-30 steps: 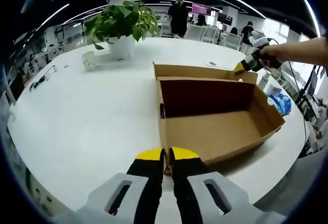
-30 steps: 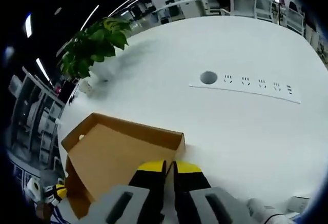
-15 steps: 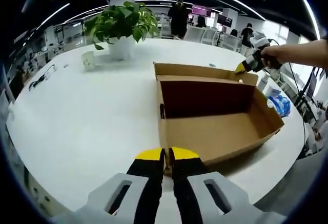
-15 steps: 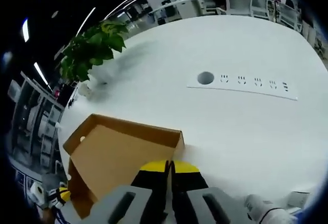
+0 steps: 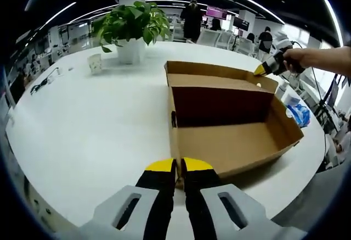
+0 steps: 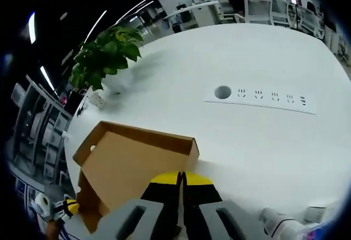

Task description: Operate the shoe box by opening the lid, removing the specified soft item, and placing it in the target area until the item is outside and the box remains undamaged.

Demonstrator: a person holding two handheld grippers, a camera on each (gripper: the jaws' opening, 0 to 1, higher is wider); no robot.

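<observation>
Left tool (image 5: 179,166) is pinched shut on the box (image 5: 230,141) wall at lower centre. Right tool (image 6: 180,178), closed on the lid (image 6: 131,166), holds it up at the far side, upper right.

Brown shoe box (image 5: 230,141), dark red inner wall; white table (image 5: 93,119).

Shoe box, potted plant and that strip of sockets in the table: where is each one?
shoe box (image 5: 230,144), left gripper view, on its bare cardboard floor.
potted plant (image 5: 131,23), left gripper view, on its green leaves.
socket strip (image 6: 269,98), right gripper view, on the middle of its white plate.
</observation>
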